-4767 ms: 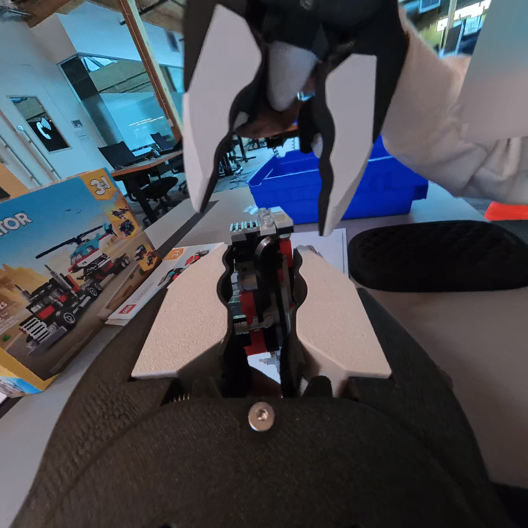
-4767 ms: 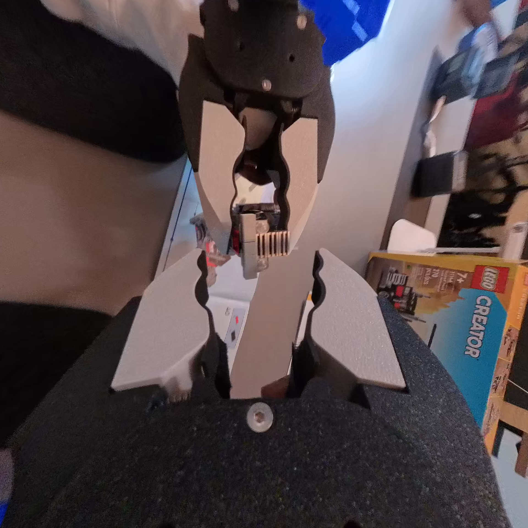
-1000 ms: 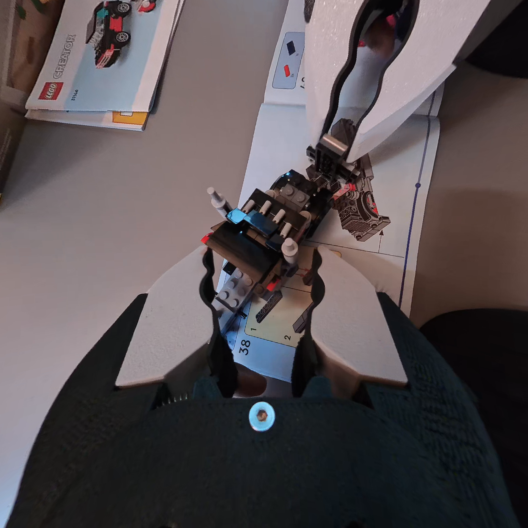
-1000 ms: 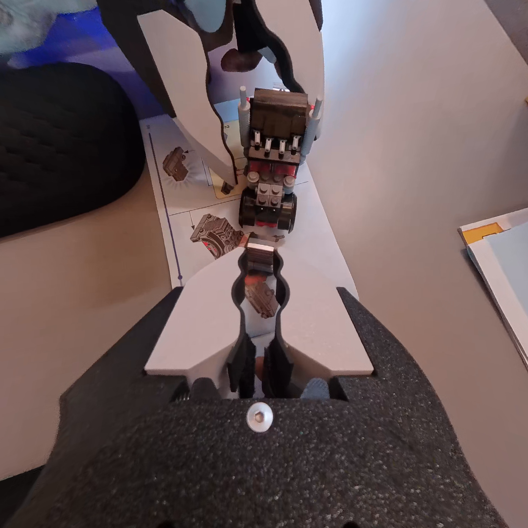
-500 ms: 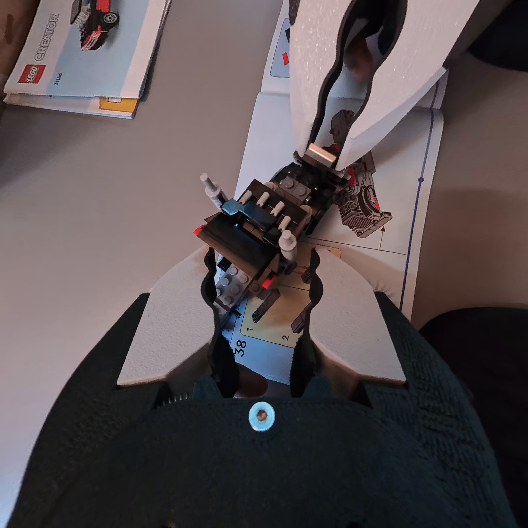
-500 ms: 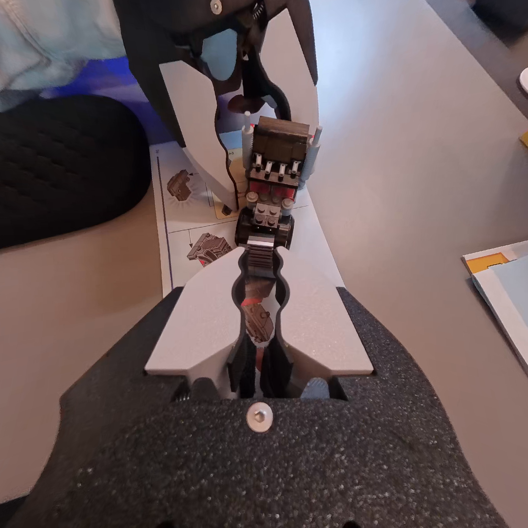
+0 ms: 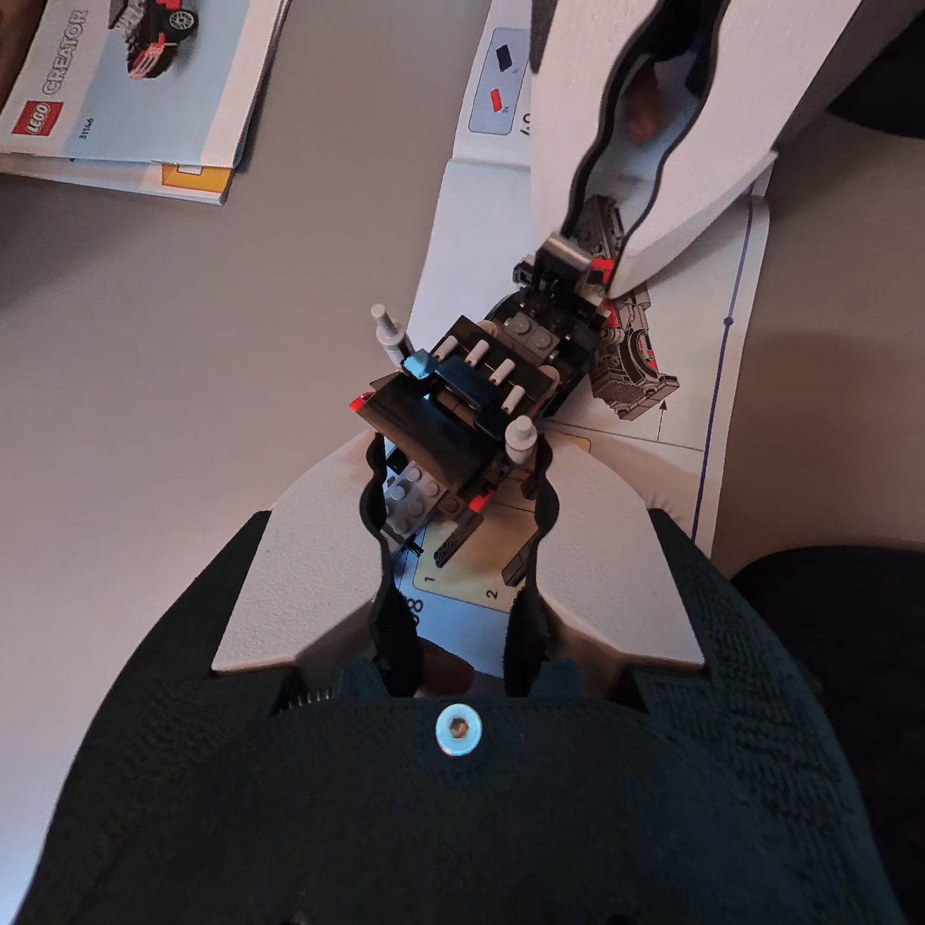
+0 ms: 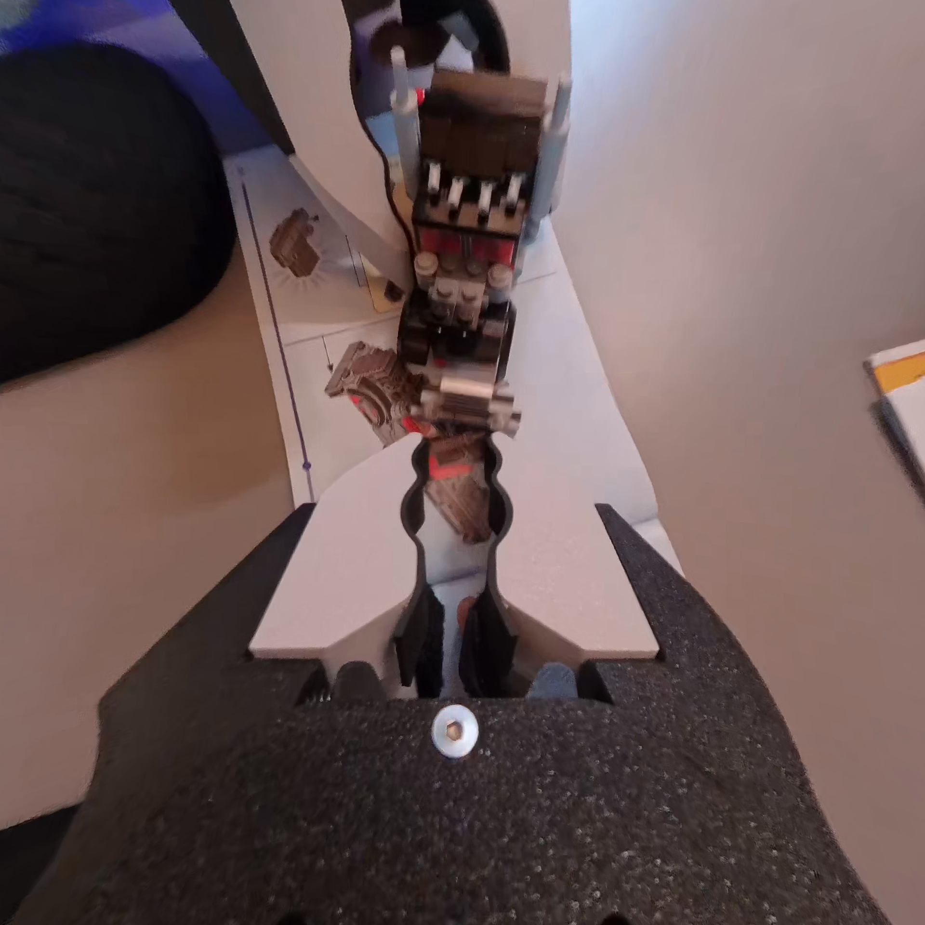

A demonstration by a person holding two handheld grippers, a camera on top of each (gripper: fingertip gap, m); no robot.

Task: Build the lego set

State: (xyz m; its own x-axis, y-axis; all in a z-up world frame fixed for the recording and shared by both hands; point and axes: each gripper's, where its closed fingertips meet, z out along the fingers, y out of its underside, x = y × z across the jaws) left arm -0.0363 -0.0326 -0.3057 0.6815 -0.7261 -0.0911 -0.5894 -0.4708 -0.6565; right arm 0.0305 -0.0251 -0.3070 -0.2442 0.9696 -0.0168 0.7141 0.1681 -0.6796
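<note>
A black, grey and red lego truck (image 7: 465, 390) lies nose-down on the open instruction booklet (image 7: 475, 225). My left gripper (image 7: 458, 450) is shut on the truck's rear end. In the right wrist view the truck (image 8: 475, 210) points toward me, and one left finger (image 8: 330, 165) shows behind it. A grey grille piece (image 8: 465, 395) sits on the truck's nose, just past my right gripper (image 8: 456, 440). The right jaws stand a narrow gap apart with nothing between them. In the left wrist view the right gripper (image 7: 588, 260) hangs right over the grille (image 7: 565, 253).
Closed instruction booklets (image 7: 130, 90) lie on the grey table at the far left, and their corner shows in the right wrist view (image 8: 901, 390). A black padded object (image 7: 826, 625) lies beside the open booklet (image 8: 550, 350); it also shows in the right wrist view (image 8: 100, 200). The grippers' ends are close to 8 centimetres from one another.
The right gripper brought the grille down onto the truck's nose, then drew back a little with its jaws slightly wider. The left gripper kept hold of the truck.
</note>
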